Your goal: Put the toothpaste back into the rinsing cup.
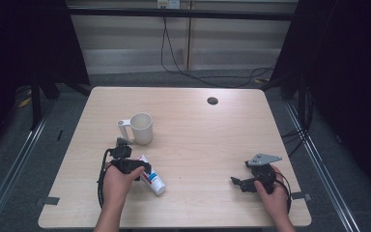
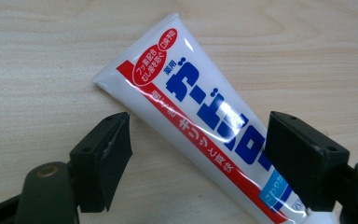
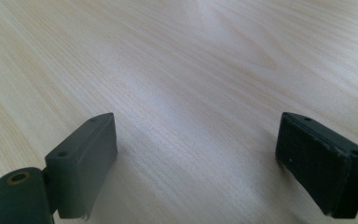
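- Pale wood-grain desk [image 1: 212, 140] carries a toothpaste tube [image 1: 151, 177], a white mug [image 1: 141, 128] and both hand-held tools.
- Left tool [image 2: 198, 158], seen in its own view: jaws spread wide, released, with the tube lying flat on the desk between them. Neither jaw is seen pressing the tube; the jaw at the right of that view overlaps the tube's lower edge, and contact there cannot be confirmed.
- Tube orientation, left gripper view: long axis runs diagonally, from the flat crimped end up and ahead of the jaws to the wider body low at the right, beside the right-hand jaw. Printed face up: white, red band, blue lettering.
- Tube orientation, high view: long axis slants across the desk, cap end pointing toward the near edge and to the right of the left tool [image 1: 131, 166], crimped end tucked under that tool.
- Left hand [image 1: 118, 181] grips the left tool from the near side.
- Mug stands upright beyond the left tool, apart from it, handle on its left side.
- Right tool [image 1: 251, 179], held by the right hand [image 1: 273, 193], sits well to the right of the tube.
- Right gripper view: jaws wide apart, released, bare desk between them.
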